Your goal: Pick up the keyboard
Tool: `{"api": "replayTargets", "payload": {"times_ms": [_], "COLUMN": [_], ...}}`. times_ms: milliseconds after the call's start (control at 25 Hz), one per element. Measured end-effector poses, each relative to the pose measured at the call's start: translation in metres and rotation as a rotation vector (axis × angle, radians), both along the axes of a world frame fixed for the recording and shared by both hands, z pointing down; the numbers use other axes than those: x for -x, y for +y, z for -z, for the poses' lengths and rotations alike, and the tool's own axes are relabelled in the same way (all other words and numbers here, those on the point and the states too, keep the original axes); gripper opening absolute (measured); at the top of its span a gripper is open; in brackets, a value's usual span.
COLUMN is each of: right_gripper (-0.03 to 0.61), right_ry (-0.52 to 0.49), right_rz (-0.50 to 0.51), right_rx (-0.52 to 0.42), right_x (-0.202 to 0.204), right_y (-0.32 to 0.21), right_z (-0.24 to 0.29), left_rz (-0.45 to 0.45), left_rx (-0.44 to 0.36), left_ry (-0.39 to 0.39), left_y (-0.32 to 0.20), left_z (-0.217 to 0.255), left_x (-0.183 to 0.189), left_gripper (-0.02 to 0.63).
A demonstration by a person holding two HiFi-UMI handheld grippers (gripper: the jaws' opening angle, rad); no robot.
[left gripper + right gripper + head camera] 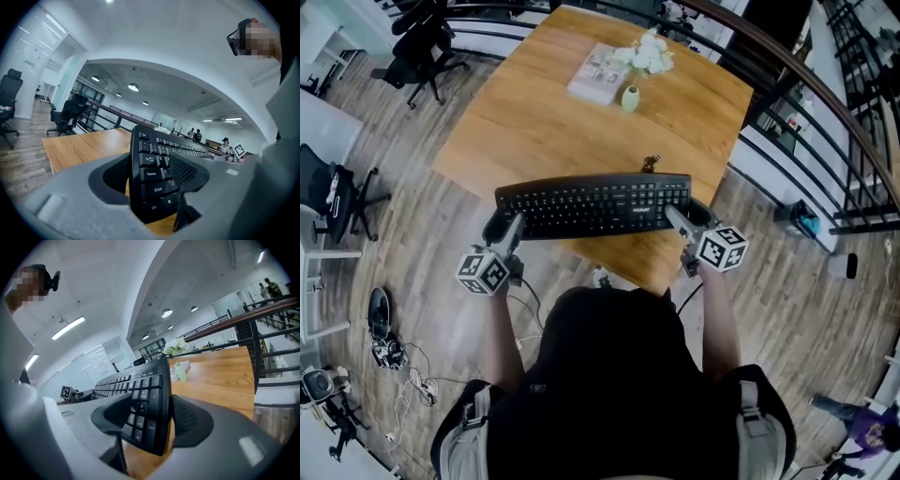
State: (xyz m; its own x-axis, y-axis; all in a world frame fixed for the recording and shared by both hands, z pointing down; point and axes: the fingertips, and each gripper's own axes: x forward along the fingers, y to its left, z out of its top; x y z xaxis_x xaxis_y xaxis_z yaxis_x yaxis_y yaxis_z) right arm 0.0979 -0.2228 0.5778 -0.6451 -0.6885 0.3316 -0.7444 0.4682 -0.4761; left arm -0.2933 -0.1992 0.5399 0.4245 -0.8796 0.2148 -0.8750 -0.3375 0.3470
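Note:
A black keyboard [595, 204] hangs level over the near edge of the wooden table [534, 103], held at both ends. My left gripper [501, 228] is shut on its left end; in the left gripper view the jaws [151, 177] clamp the end with the Ctrl and Shift keys [157, 176]. My right gripper [693, 217] is shut on the right end; in the right gripper view the jaws [150, 420] pinch the number-pad end [143, 401]. Wood shows under the keyboard in both gripper views, so it appears lifted off the table.
On the far half of the table stand a small vase of white flowers [632, 96] and a book [597, 73], with a small dark object [651, 164] just behind the keyboard. Office chairs [420, 49] stand left. A railing [825, 122] runs at the right. Shoes and cables [386, 330] lie on the floor.

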Motion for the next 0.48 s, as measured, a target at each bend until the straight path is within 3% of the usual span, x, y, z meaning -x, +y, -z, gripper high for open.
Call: {"api": "replayTargets", "payload": {"times_ms": [480], "right_gripper": [0.258], "right_ry": [-0.014], "right_rz": [-0.013], "right_rx": [-0.008], "right_x": [-0.0049], "right_y": [0.0095], "right_z": [0.0022], "left_rz": [-0.002], "left_rx": [-0.017], "left_ry": [0.000], "left_y": [0.0064], "left_z": [0.0041], "left_x": [-0.0043], "left_gripper": [0.270]}}
